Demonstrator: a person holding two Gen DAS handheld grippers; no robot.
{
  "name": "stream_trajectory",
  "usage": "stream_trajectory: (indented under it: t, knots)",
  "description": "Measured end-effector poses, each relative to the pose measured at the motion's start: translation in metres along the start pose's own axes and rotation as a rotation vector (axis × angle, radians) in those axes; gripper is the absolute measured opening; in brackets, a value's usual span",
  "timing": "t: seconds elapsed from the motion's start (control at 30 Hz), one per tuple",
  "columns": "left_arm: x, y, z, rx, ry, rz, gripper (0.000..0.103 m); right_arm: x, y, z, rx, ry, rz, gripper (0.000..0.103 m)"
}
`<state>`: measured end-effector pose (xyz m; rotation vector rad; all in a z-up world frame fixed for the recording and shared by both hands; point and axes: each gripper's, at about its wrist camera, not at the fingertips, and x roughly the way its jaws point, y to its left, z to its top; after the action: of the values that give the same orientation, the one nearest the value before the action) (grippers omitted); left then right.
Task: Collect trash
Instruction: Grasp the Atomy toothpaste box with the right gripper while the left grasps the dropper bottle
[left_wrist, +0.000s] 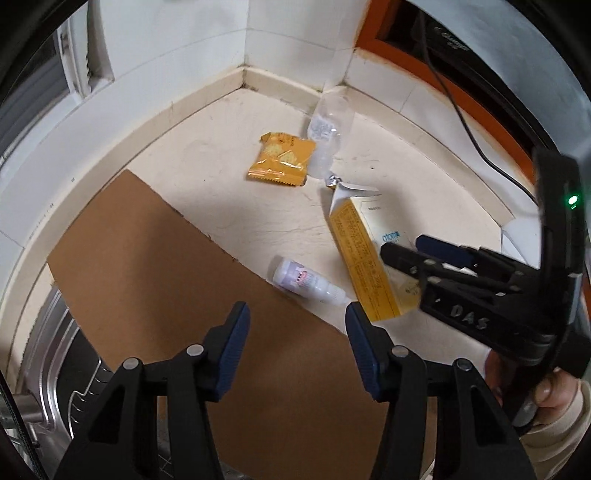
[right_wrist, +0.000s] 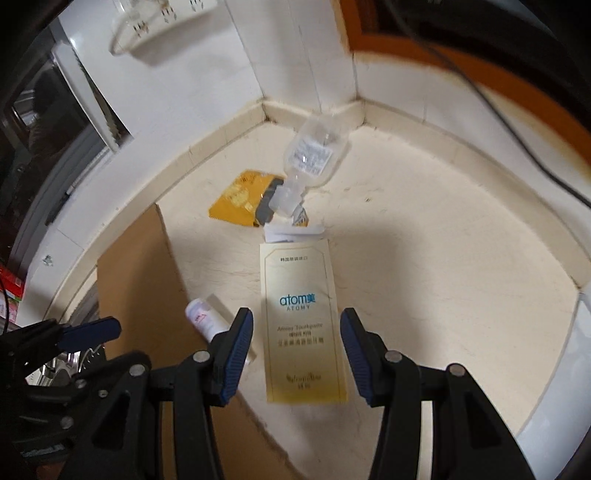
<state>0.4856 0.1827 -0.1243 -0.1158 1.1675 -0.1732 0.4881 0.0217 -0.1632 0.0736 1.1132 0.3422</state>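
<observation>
Hovering over the cream countertop (right_wrist: 443, 258), I have both grippers angled down at the litter in the corner. My right gripper (right_wrist: 297, 347) is spread with nothing between its pads, and the long yellow-and-cream cardboard toothpaste box (right_wrist: 301, 321) lies flat directly between and beyond its fingers, lengthwise along my line of approach. My left gripper (left_wrist: 297, 341) is also spread and empty, above the brown cardboard sheet (left_wrist: 155, 266), with the small white plastic bottle (left_wrist: 306, 282) lying on its side just ahead at the sheet's edge. To take the box cleanly, I judge I should come straight down, straddle its narrow width and close gently so the card does not crush or skid. Farther off, the orange foil snack wrapper (left_wrist: 282, 160) lies flat, and the clear plastic bottle (left_wrist: 328, 129) lies against the wall skirting.
</observation>
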Motion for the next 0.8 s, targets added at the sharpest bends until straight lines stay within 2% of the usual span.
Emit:
stream_trajectory:
  t: [0.07,0.2,0.33,0.37,0.57,0.67,0.8]
  knots:
    - [0.003,0.003,0.001,-0.021,0.007,-0.011,0.053,0.007,0.001,0.001,-0.015,-0.004,-0.017,0.053]
    - [0.011,0.007,0.004,-0.051,0.019,-0.036,0.053,0.024,-0.001,0.0,0.005,0.049,0.014,0.053]
    - [0.023,0.007,0.009,-0.08,0.043,-0.043,0.053,0.032,-0.002,-0.001,0.01,0.065,0.028,0.052]
    - [0.028,0.009,0.01,-0.098,0.056,-0.044,0.053,0.032,-0.002,-0.001,0.012,0.064,0.031,0.049]
    - [0.049,0.015,0.02,-0.21,0.106,-0.049,0.052,0.023,-0.02,-0.007,0.044,0.037,0.011,0.049]
    - [0.058,0.01,0.024,-0.223,0.116,-0.043,0.052,0.016,-0.03,-0.013,0.055,0.03,0.01,0.049]
    - [0.071,0.002,0.028,-0.232,0.138,-0.015,0.046,0.006,-0.042,-0.018,0.069,0.012,0.014,0.049]
